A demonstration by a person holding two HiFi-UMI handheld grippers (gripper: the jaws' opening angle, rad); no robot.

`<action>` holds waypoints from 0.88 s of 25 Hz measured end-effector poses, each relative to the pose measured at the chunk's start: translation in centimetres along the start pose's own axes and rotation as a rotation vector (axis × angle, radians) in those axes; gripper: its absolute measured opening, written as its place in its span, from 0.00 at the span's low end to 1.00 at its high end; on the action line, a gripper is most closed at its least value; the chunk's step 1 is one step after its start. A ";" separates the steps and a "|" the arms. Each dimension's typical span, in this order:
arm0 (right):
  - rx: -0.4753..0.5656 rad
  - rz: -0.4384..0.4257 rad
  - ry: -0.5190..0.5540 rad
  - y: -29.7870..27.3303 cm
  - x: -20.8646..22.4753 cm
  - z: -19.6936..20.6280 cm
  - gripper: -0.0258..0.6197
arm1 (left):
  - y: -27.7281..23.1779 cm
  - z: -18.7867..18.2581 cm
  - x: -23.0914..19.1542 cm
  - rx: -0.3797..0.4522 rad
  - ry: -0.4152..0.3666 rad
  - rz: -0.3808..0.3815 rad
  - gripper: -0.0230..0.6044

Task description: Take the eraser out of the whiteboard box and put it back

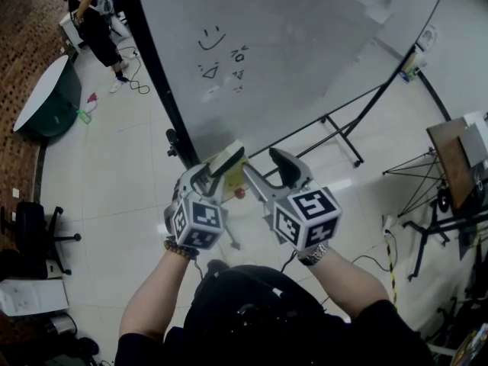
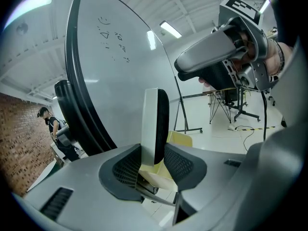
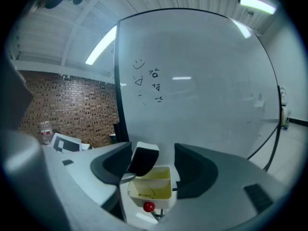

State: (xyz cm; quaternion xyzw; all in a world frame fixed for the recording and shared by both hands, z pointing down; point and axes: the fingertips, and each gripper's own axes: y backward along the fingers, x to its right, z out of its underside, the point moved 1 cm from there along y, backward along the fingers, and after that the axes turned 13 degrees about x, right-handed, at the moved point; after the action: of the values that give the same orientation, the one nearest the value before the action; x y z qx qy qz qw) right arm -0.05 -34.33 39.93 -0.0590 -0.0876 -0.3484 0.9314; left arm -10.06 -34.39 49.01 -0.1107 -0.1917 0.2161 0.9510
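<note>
One eraser (image 2: 155, 124) in left tongs (image 2: 154, 153), at one box (image 3: 163, 199).

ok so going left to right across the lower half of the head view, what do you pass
black office chair → left gripper, shut on the eraser → right gripper, jaws apart with nothing gripped → wooden board on a stand

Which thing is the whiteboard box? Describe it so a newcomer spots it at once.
Find the big whiteboard and follow its black left frame down to the bottom edge. A small open-topped box sits there, below the eraser in the left gripper. Its pale yellow inside and the red knob beneath it set it apart.
</note>
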 end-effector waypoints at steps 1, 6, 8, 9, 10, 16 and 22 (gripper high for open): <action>-0.003 0.001 0.002 -0.1 0.1 0.0 0.52 | -0.2 0.1 0.0 -0.003 -0.007 0.001 0.27; -0.006 0.002 -0.001 -0.5 0.4 0.2 0.52 | -0.8 0.4 0.0 -0.021 -0.002 0.008 0.27; -0.013 0.004 -0.003 -0.7 0.5 0.3 0.52 | -1.0 0.6 0.1 -0.029 0.005 0.011 0.27; -0.016 0.004 -0.005 -0.7 0.6 0.4 0.52 | -1.0 0.6 0.1 -0.032 0.006 0.011 0.27; -0.018 0.004 -0.006 -0.8 0.7 0.5 0.52 | -1.1 0.6 0.0 -0.035 0.006 0.011 0.27; -0.024 0.001 -0.010 -1.3 0.9 0.8 0.52 | -1.4 0.8 -0.1 -0.061 -0.006 0.006 0.27; -0.024 -0.002 -0.018 -1.8 1.2 1.0 0.52 | -2.0 1.6 -0.4 -0.063 -0.050 -0.025 0.32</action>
State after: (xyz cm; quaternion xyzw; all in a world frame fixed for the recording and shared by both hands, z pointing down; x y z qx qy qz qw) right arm -0.49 -36.32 41.25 -0.0735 -0.0919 -0.3498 0.9294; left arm -10.35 -36.16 50.93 -0.1327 -0.2234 0.2008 0.9445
